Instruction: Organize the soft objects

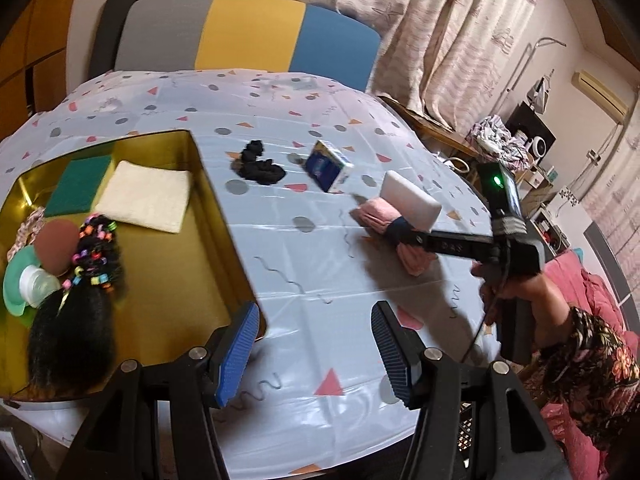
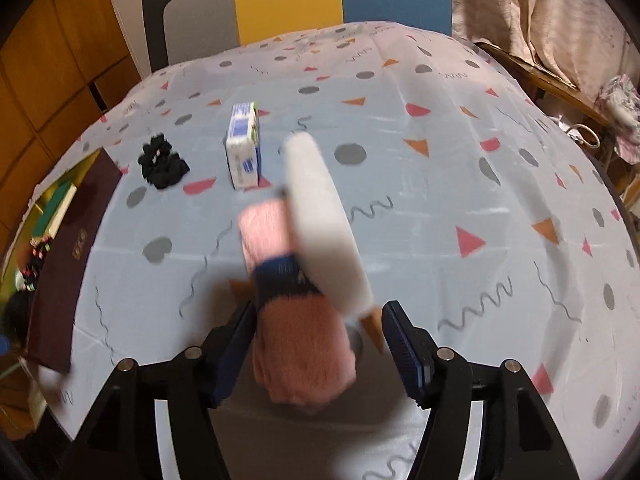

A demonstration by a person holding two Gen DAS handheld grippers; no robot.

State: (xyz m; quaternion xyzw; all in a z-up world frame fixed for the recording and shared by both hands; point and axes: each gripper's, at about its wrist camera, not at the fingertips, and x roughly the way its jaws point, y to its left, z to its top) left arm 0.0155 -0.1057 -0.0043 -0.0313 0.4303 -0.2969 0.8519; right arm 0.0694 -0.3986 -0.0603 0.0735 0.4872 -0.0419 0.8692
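A gold box [image 1: 224, 240] at the table's left holds a green sponge [image 1: 78, 186], a folded cream cloth [image 1: 146, 196], a black hairpiece with coloured beads [image 1: 80, 300] and a brown puff [image 1: 56, 246]. On the cloth-covered table lie a black scrunchie [image 1: 258, 168], a blue tissue pack [image 1: 329, 171], a white sponge [image 1: 410, 200] and a pink rolled sock with a navy band [image 1: 380, 216]. My left gripper [image 1: 314, 356] is open and empty beside the box. My right gripper [image 2: 320, 356] is open around the pink sock [image 2: 296, 320], with the white sponge [image 2: 324, 224] leaning beside it.
The box's dark lid [image 2: 72, 256] stands up at the left in the right wrist view. A grey, yellow and blue chair [image 1: 248, 32] stands behind the table. Curtains and cluttered shelves are at the right.
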